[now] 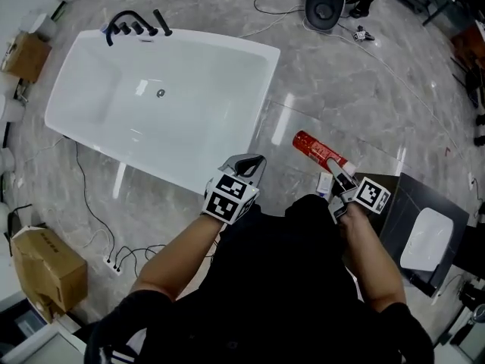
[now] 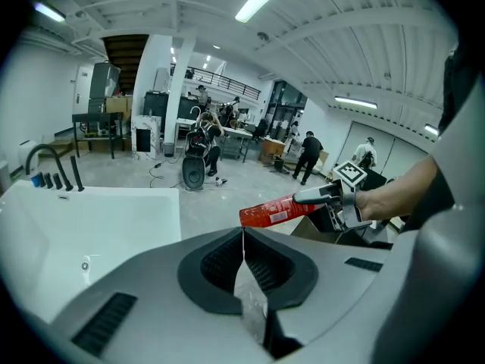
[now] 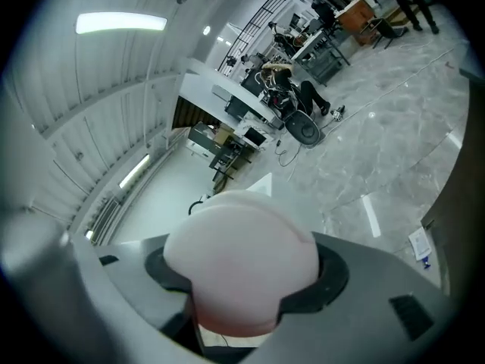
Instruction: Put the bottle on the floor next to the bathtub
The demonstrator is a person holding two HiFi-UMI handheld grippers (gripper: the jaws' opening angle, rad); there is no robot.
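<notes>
right gripper (image 1: 339, 174): jaws clamped on the white cap end of the red bottle (image 1: 317, 149). the bottle projects forward from these jaws, roughly level, in the air above the floor (image 1: 341, 82). left gripper (image 1: 250, 163): jaws pressed together, nothing between them, left of the bottle and clear of it. the bathtub (image 1: 197, 105) lies ahead and to the left of both grippers.

Far left: white bathtub (image 1: 189, 89), black faucet (image 1: 125, 27) at its far end. Right of tub: red bottle (image 1: 318, 150) clamped by cap end in right gripper (image 1: 339, 174), above marble floor (image 1: 341, 89).
</notes>
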